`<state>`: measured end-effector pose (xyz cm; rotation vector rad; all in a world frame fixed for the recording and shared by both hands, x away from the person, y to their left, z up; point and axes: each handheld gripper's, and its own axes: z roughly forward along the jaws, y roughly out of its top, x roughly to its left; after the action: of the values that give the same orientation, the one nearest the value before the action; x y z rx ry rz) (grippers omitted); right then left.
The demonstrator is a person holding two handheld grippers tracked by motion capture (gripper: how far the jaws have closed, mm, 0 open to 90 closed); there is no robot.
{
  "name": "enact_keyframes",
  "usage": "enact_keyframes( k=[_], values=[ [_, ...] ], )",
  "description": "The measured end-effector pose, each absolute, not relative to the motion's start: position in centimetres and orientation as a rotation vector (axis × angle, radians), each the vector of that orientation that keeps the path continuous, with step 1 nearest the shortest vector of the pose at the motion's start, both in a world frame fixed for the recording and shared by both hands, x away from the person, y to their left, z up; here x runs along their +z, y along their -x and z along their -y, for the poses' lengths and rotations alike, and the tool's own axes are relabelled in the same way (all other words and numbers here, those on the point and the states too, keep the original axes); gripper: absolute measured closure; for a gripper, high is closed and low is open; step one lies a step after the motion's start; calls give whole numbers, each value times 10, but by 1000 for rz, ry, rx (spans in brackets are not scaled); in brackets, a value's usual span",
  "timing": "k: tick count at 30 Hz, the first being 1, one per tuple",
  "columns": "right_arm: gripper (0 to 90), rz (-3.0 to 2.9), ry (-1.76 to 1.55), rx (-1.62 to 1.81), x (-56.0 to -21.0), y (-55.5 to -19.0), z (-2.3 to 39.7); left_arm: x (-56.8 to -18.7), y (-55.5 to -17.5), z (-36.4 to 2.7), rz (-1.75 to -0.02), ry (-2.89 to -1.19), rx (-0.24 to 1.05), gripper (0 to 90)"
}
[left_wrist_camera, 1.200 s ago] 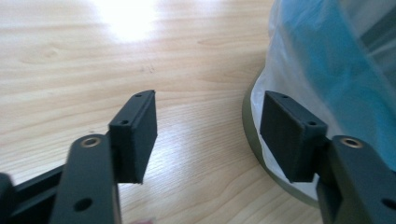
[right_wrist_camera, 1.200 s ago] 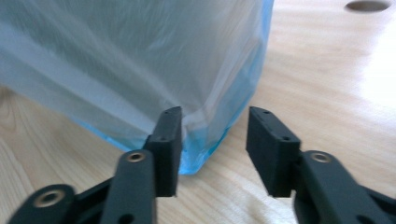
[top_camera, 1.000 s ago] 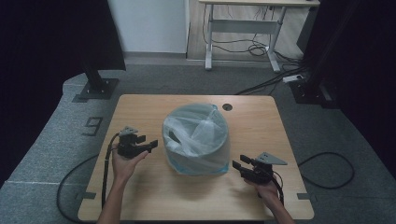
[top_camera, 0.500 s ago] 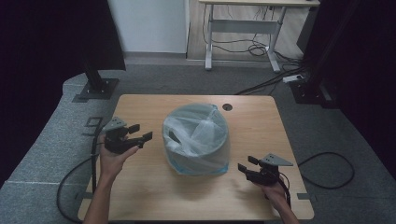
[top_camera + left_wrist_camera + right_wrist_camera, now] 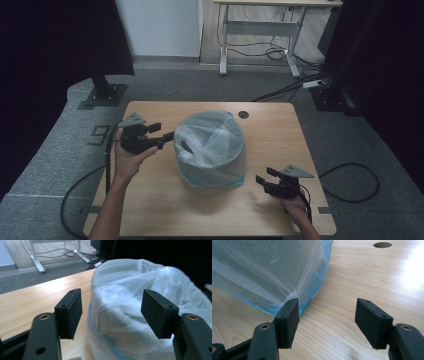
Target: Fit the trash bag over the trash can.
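While both tongs stand spread and empty, the left gripper (image 5: 162,136) hovers beside the bin's (image 5: 212,170) upper rim and the right gripper (image 5: 264,181) sits low near its base; a careless pinch could tear the thin bag (image 5: 210,140) or tip the bin mid-table (image 5: 150,200).

Grey carpet (image 5: 200,85) under a wooden bench (image 5: 280,125); beyond, white wall (image 5: 160,27), metal-legged desk (image 5: 260,45), tangled cables (image 5: 272,50)
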<state>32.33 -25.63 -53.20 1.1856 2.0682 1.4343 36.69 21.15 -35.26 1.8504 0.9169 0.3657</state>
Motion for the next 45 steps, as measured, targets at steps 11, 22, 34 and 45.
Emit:
enact_keyframes(
  k=[11, 22, 34, 45],
  values=[
    [356, -2086, -1171, 1422, -532, -322, 254, -340, -385, -180, -856, -1929, 319, 332],
    [361, -2106, -1141, 1400, -532, -321, 252, -338, -400, -157, -809, -1977, 286, 339],
    [365, -2097, -1155, 1398, -532, -322, 256, -344, -418, -139, -793, -1994, 170, 338],
    [374, -2100, -1148, 1397, -531, -322, 255, -336, -425, -102, -734, -2100, 170, 340]
  ],
)
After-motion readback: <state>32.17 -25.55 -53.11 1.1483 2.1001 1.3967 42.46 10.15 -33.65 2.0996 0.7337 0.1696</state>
